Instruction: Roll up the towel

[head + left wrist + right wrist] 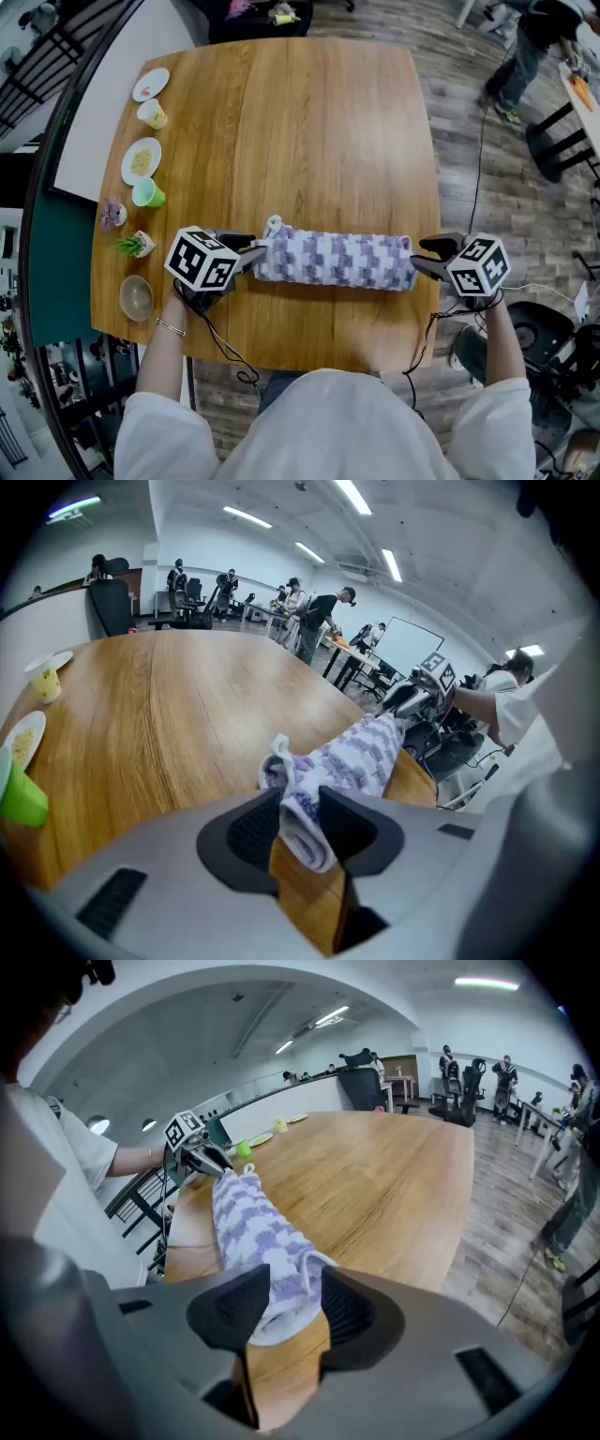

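**Item:** towel (pixel 337 260), white with pale purple checks, rolled into a long bundle. We find it lying crosswise near the front edge of the table (pixel 319 122), with a loose white corner sticking up at its left end

**Hold:** we log the left tongs (pixel 255 255) closed narrow on the thin flap at the towel's left end. The right tongs (pixel 419 258) sit a little wider round the thick right end, the cloth filling the gap and touching both pads

**Markings:** each pair of tongs carries a cube (pixel 202 259) faced with black-and-white square patterns

**Table:** wood grain, rounded corners

**Along its left edge, back to front:**
- small plate (pixel 150 84) with red marks
- yellow cup (pixel 153 114)
- plate of pale food (pixel 141 161)
- green cup (pixel 148 194)
- purple plant pot (pixel 112 214)
- green plant pot (pixel 139 245), just beside the left cube
- bowl (pixel 137 298)

We place all of these apart from the towel

**Around:**
- thin bracelet (pixel 170 327) on the left wrist
- plank floor (pixel 469 187)
- black chair (pixel 562 141) to the right
- a person (pixel 525 47) standing beyond the far right corner

In the head view the cubes cover most of both hands
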Demonstrator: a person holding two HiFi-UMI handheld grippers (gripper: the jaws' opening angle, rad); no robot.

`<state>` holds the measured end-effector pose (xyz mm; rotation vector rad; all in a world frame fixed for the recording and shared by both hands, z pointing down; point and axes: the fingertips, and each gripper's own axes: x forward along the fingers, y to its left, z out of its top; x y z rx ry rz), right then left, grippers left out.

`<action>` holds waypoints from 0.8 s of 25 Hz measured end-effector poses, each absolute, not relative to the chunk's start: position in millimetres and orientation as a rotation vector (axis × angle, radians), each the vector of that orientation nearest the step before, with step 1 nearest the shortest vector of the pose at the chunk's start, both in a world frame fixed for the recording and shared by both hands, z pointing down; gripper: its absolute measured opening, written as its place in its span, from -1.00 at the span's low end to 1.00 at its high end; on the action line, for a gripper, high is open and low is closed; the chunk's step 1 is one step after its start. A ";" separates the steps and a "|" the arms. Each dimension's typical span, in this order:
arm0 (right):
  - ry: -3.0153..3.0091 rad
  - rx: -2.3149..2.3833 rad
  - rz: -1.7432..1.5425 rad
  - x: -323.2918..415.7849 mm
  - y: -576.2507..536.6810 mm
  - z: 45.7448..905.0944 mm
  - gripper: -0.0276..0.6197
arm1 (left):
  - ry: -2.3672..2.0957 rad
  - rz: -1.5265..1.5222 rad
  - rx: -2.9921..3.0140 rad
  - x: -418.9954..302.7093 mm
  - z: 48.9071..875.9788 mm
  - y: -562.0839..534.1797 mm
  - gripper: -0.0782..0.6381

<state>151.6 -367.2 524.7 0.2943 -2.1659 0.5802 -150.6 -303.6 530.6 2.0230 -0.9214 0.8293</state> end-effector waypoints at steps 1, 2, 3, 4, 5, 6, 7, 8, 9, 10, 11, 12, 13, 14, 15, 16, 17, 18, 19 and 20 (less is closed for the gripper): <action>-2.182 0.315 0.581 153.2 -368.3 519.8 -0.37 | -0.935 0.810 2.028 -150.7 527.1 -302.9 -0.40; -2.200 0.339 0.583 154.9 -369.8 514.2 -0.37 | -0.950 0.789 2.034 -151.1 522.9 -302.6 -0.40; -2.223 0.369 0.585 156.6 -371.8 507.6 -0.37 | -0.968 0.762 2.040 -152.1 517.6 -302.4 -0.40; -2.249 0.404 0.587 158.3 -374.2 499.9 -0.37 | -0.993 0.729 2.046 -153.7 510.8 -302.3 -0.40; -2.280 0.448 0.589 160.0 -377.0 491.2 -0.37 | -1.024 0.690 2.051 -156.1 502.5 -301.9 -0.40; -2.313 0.501 0.589 161.6 -380.0 481.4 -0.38 | -1.066 0.654 2.059 -159.1 492.5 -301.6 -0.40; -2.348 0.561 0.587 163.3 -383.5 470.6 -0.41 | -1.121 0.623 2.072 -162.5 480.8 -301.6 -0.40; -2.384 0.626 0.581 164.8 -387.5 459.0 -0.45 | -1.189 0.598 2.090 -166.1 467.3 -302.7 -0.40; -2.421 0.694 0.572 166.0 -392.0 446.7 -0.47 | -1.269 0.576 2.111 -169.6 452.1 -305.1 -0.41; -2.458 0.765 0.558 166.6 -396.8 433.4 -0.47 | -1.362 0.553 2.129 -173.2 435.3 -308.9 -0.41; -2.494 0.838 0.537 166.6 -401.6 419.3 -0.47 | -1.468 0.527 2.142 -177.2 417.0 -313.3 -0.41; -2.525 0.913 0.510 166.7 -405.3 404.4 -0.47 | -1.585 0.498 2.147 -181.1 397.2 -316.8 -0.41; -2.551 0.990 0.478 167.5 -407.2 388.7 -0.50 | -1.706 0.462 2.143 -184.2 376.2 -318.1 -0.43; -2.568 1.073 0.444 169.9 -407.2 372.6 -0.50 | -1.825 0.413 2.131 -186.3 354.4 -316.6 -0.45; -2.579 1.163 0.409 173.7 -405.7 356.2 -0.57 | -1.935 0.352 2.111 -187.2 332.7 -312.5 -0.54; -2.584 1.256 0.376 178.5 -403.0 340.0 -0.65 | -2.029 0.283 2.089 -186.9 311.7 -306.8 -0.60; -2.588 1.345 0.345 183.6 -399.5 324.5 -0.71 | -2.106 0.214 2.068 -185.4 292.4 -300.6 -0.65; -2.592 1.424 0.316 188.5 -395.4 310.3 -0.80 | -2.165 0.151 2.054 -182.8 275.3 -294.5 -0.68; -2.595 1.492 0.290 193.1 -390.8 298.0 -0.83 | -2.209 0.093 2.048 -179.3 260.7 -288.7 -0.72; -2.593 1.552 0.263 197.3 -385.9 288.0 -0.87 | -2.240 0.042 2.049 -175.4 248.9 -283.1 -0.77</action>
